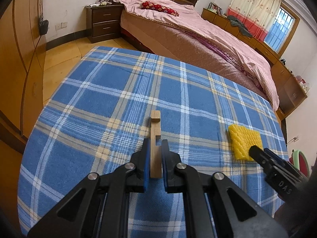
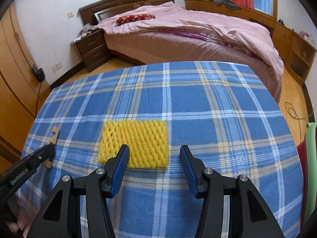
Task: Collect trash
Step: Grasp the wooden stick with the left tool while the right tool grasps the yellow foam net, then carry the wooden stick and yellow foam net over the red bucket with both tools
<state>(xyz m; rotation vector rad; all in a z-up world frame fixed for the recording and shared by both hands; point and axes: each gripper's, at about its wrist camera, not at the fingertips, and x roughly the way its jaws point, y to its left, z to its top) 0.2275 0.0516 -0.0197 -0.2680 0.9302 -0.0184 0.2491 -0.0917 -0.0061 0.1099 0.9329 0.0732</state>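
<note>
Seen from the left wrist: left gripper (image 1: 155, 144) clenched on a notched wooden piece (image 1: 155, 138), both blue pads pressed flat against its long sides, one end of the piece standing out past the fingertips, the other end reaching back between the pads. Pointed downward at a table covered by a blue plaid cloth (image 1: 111, 103). Could not tell whether the wood touched the cloth or hung just above it. To the right of it on the same cloth, lying flat, a yellow foam net (image 1: 244, 141), its near corner hidden behind the tip of the right gripper (image 1: 257, 152), which came in from the lower right edge. Seen from the right wrist: right gripper (image 2: 154, 150) released, jaws standing well apart with nothing pressed between them, the left fingertip over the near edge of the yellow foam net (image 2: 136, 142), the right fingertip just beside its right edge, over bare cloth (image 2: 218, 103). Could not tell whether the pads touched the net. Far to the left in this view, the left gripper (image 2: 49, 148) with the wooden piece (image 2: 54, 135) sticking out of it, well apart from the net. Behind the table, a bed with a pink quilt (image 2: 198, 27) and a red flowered pillow (image 2: 135, 18), a dark nightstand (image 2: 91, 47) next to the headboard, and a curtained window (image 1: 277, 25) in the far corner.
</note>
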